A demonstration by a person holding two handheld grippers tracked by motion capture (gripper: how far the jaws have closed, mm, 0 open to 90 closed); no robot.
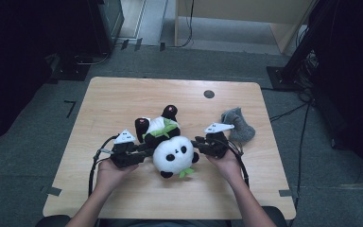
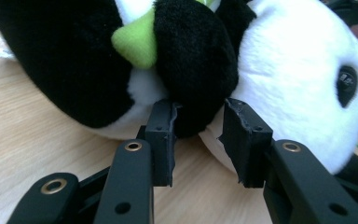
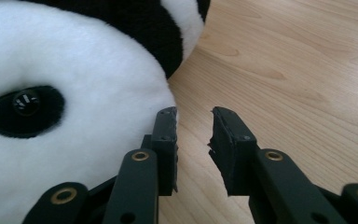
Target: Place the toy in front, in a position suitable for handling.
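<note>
The plush panda lies between both grippers: left gripper half-open around its black ear, right gripper slightly open, empty, beside its head.

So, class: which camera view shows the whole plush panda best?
The high view: the panda lies whole on the table between both grippers. The left gripper view shows its black limb and head side close up; the right gripper view, one eye and cheek.
</note>
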